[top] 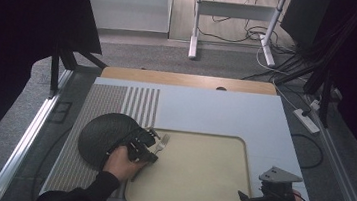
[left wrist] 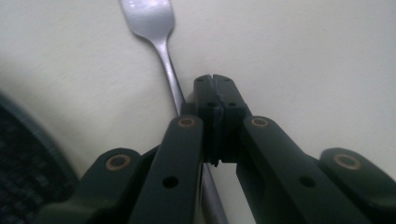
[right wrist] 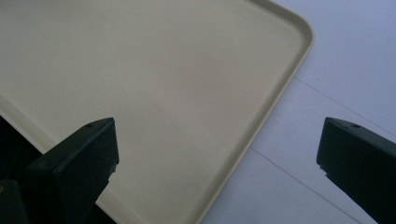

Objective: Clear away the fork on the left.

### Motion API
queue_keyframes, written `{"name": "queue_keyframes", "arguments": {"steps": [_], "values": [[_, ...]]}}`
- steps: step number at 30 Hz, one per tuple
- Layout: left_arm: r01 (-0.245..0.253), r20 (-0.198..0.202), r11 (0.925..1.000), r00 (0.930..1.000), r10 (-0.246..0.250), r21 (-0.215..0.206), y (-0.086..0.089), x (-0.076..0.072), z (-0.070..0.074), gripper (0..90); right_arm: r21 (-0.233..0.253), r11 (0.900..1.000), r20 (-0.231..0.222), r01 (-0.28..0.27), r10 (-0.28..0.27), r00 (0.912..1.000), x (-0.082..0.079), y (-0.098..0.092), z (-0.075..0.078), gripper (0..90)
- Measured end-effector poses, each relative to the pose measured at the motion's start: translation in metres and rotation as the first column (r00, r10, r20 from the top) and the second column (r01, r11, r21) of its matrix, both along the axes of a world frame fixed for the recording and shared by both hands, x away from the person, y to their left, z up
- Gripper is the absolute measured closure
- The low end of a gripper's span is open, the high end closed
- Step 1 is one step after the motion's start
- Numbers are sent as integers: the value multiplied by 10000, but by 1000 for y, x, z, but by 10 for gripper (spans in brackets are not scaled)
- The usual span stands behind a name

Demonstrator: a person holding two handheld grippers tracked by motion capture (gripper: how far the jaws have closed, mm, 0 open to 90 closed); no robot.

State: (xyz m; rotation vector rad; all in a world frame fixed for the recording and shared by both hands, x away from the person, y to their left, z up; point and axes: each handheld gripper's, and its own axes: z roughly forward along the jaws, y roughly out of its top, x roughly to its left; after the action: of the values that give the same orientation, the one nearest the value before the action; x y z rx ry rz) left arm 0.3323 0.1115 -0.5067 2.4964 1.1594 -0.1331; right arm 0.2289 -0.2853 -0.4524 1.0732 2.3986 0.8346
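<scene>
A metal fork (top: 162, 141) (left wrist: 154, 18) lies on the beige tray (top: 198, 175) near its left edge, tines pointing away. My left gripper (top: 152, 139) (left wrist: 215, 81) rests over the fork's handle with its jaws shut together. The handle runs just left of the tips and under the left jaw, not between the pads. A dark round plate (top: 102, 135) (left wrist: 18, 158) sits to the left of the tray. My right gripper (top: 245, 200) (right wrist: 217, 149) hovers open above the tray's near right corner (right wrist: 299, 56), holding nothing.
The tray lies on a pale blue mat (top: 215, 109) (right wrist: 336, 70) with a striped patch (top: 116, 101) at its left. A wooden strip (top: 188, 80) edges the far side of the table. Metal rails run along both sides; cables lie on the floor beyond.
</scene>
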Motion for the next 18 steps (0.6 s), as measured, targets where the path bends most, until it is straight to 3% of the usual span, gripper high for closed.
{"name": "queue_keyframes", "arguments": {"steps": [7,11,15,18], "values": [[-484,-87,9986,9988,486,200,20,6,0,878,-9,10000,-6,-6,6,10000,0,0,0,0],[-531,-115,9986,9985,532,59,24,7,0,860,-12,10000,-16,1,-1,10000,0,0,0,0],[-451,142,9989,9989,453,-159,24,6,4,784,-6,10000,-5,-6,6,10000,0,0,0,0],[-427,495,9975,9977,455,-555,26,6,9,672,15,10000,-10,8,-8,10000,0,0,0,0]]}}
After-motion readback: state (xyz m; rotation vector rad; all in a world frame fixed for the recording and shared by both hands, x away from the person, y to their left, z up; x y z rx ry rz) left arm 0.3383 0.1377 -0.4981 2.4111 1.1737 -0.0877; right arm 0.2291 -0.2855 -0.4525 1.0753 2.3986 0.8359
